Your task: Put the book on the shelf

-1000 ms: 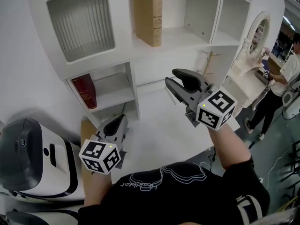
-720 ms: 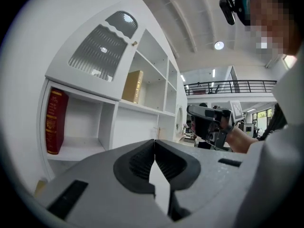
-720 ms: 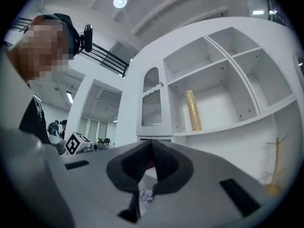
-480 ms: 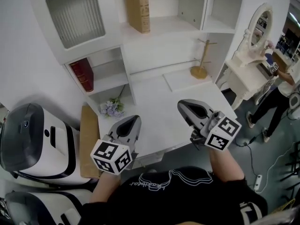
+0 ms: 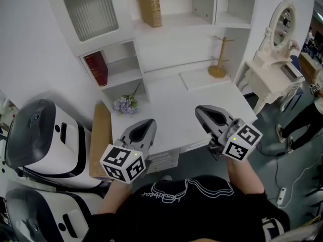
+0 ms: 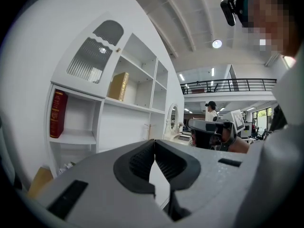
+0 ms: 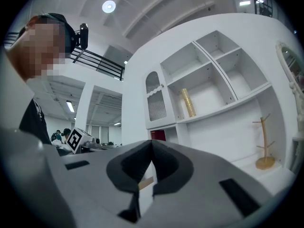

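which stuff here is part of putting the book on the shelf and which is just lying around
Job: tan book, upright on the white shelf.
Lying about: red book in the lower cubby, flower sprig, wooden stand, dressing table.

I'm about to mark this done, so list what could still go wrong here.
The tan book stands upright on its shelf with no other book propping it, so it may topple. The left gripper and right gripper are both shut, empty and far from it, so neither could steady it quickly.
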Motion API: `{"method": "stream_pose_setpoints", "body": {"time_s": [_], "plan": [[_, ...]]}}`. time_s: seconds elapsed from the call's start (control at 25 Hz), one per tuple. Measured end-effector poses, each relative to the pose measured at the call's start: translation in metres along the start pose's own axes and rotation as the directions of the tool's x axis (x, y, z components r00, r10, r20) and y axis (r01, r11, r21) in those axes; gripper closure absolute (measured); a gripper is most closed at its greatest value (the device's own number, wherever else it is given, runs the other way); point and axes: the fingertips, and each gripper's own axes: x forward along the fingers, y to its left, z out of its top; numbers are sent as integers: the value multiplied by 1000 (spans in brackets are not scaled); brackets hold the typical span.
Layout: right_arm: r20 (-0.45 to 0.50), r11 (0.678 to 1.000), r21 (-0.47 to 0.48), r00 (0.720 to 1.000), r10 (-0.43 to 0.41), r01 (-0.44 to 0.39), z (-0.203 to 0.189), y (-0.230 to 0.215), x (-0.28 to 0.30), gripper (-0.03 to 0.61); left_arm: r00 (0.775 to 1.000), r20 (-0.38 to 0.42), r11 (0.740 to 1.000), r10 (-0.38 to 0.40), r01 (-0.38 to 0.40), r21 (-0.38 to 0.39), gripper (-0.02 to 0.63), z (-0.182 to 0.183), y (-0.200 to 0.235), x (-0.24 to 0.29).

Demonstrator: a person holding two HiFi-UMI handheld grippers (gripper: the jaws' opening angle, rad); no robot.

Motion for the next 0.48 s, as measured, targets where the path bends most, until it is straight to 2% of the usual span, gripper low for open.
{"method": "stream_pose_setpoints", "body": {"time_s": [0.24, 0.48], "plan": [[-4, 1000, -11, 1000, -1, 1, -3, 13, -4, 574, 1000, 10, 1000, -5, 5, 8, 611, 1, -6, -12], [-27, 999, -33, 999, -19, 18, -6, 12, -2, 574, 999, 35, 1000, -19, 20, -18, 611, 6, -5, -14]]}}
